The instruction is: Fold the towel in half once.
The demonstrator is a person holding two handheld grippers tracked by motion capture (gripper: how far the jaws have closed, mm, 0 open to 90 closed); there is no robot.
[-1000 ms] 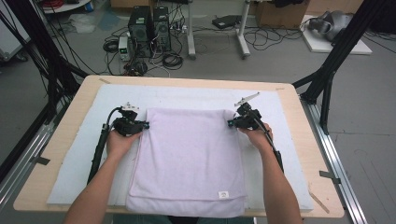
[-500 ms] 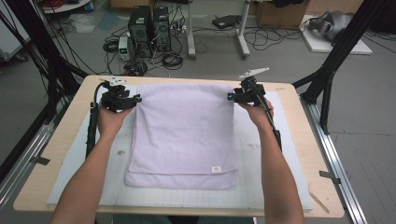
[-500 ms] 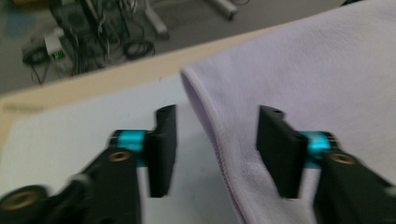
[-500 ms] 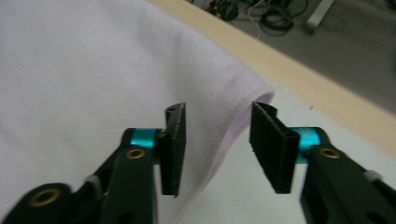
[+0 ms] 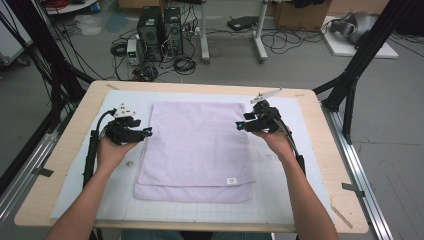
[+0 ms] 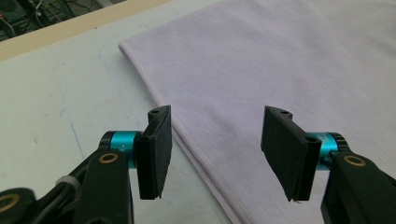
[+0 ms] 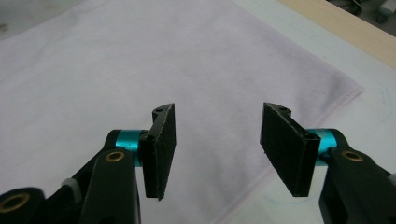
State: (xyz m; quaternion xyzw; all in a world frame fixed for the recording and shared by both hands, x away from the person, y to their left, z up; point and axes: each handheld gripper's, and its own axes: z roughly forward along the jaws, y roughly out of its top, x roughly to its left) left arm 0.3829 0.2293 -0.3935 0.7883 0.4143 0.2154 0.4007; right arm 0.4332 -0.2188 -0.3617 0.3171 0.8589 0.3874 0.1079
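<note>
High view: folded towel flat on table.

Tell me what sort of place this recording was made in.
Most likely a lab or workshop set up for recording, not a home. A wooden table stands inside a black frame, computer towers and loose cables sit on the bare floor, and a towel lies on the table.

The towel under me is pale lilac with a small white label near its front hem. My left gripper and right gripper are black with turquoise collars, over a white gridded mat on a light wooden table.
</note>
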